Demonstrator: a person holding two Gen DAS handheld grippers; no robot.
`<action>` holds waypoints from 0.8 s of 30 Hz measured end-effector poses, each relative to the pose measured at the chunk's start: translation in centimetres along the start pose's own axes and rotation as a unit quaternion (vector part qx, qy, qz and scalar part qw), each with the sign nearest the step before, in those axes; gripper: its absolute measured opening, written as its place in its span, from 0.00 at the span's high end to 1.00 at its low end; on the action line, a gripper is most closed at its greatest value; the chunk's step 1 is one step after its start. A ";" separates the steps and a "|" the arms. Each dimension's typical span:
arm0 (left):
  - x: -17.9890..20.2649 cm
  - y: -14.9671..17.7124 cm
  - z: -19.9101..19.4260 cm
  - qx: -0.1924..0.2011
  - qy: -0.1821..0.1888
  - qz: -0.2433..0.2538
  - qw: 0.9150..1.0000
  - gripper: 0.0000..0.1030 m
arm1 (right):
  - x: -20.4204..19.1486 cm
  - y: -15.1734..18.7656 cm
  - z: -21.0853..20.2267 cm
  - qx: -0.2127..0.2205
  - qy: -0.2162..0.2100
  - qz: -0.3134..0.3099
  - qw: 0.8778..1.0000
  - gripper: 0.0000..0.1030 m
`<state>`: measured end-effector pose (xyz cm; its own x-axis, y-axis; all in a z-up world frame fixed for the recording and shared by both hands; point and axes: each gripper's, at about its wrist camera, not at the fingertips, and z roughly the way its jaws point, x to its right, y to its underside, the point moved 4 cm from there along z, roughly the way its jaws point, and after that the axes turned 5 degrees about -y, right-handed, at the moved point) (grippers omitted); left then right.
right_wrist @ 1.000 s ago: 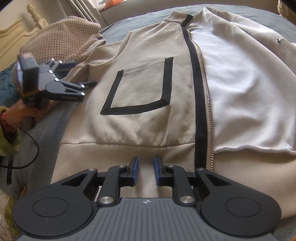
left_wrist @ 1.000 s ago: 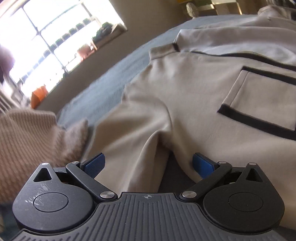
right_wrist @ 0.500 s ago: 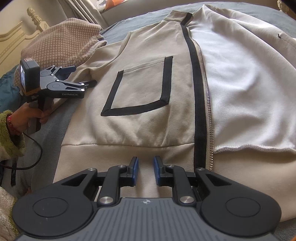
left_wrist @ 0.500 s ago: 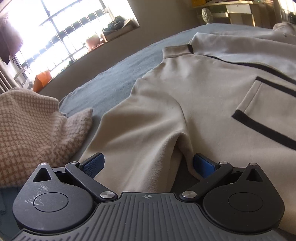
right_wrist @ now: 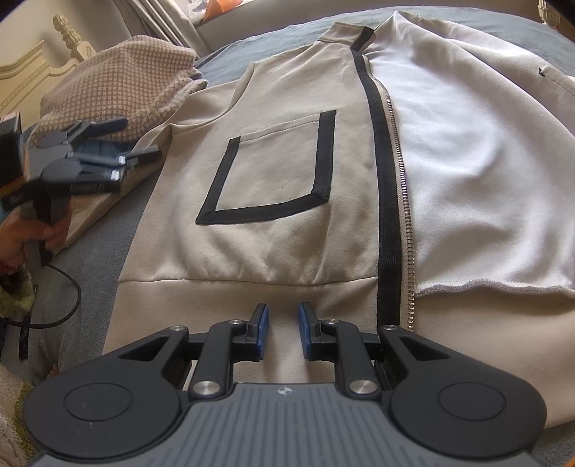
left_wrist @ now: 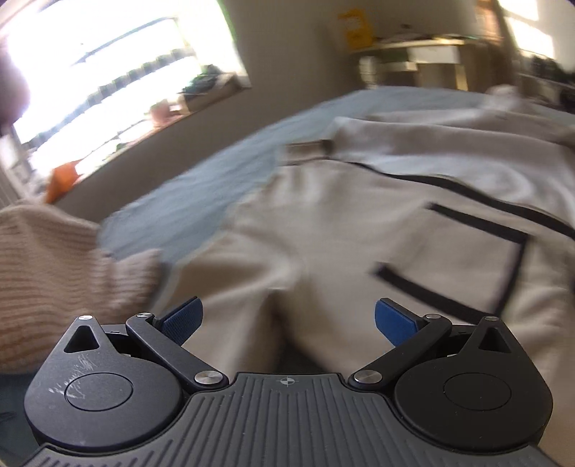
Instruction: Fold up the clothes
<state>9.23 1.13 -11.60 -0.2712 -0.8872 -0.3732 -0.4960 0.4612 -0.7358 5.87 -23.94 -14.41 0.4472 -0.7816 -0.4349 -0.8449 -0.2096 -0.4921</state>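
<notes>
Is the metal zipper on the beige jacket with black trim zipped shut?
No, the metal zipper lies open along the black trim, and the beige jacket shows its white lining beside it.

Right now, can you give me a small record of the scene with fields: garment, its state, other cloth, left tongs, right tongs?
garment: beige zip jacket with black-trimmed pocket
state: spread flat on grey bedcover, front open
other cloth: pink-beige knitted sweater, beside the jacket's sleeve
left tongs: open wide, over the sleeve, nothing gripped
right tongs: narrow gap, over the jacket's bottom band, grip unclear
</notes>
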 end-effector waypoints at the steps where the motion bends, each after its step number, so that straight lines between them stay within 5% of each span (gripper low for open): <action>1: 1.2 0.2 -0.2 0.001 0.012 0.015 1.000 0.00 | 0.0 0.0 0.0 0.000 0.001 -0.001 1.000 0.81; 5: 5.5 1.7 -0.6 -0.007 0.055 0.073 0.996 0.00 | -0.2 0.1 0.0 0.002 0.001 -0.004 1.000 0.78; 8: 6.8 2.4 -0.8 -0.007 0.043 0.105 0.994 0.00 | -0.3 0.1 0.0 0.003 0.004 -0.008 1.000 0.78; 17: 7.3 -0.4 -2.9 0.009 0.092 0.059 0.994 0.00 | -0.4 0.3 -0.1 0.010 0.006 -0.006 1.000 0.78; 20: 10.2 0.9 -2.7 -0.016 0.135 0.090 0.987 0.00 | -0.3 0.3 -0.3 0.012 0.005 0.005 1.000 0.77; 24: 11.7 2.1 -2.7 -0.020 0.140 0.111 0.984 0.00 | 0.4 -0.1 -1.5 0.030 -0.006 0.054 0.998 0.76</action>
<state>2.80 -8.22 -15.96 -0.5911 -0.7278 -0.3476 -0.4286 0.6485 -0.6291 5.70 -25.12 -13.36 0.3582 -0.7904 -0.4970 -0.8694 -0.0883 -0.4862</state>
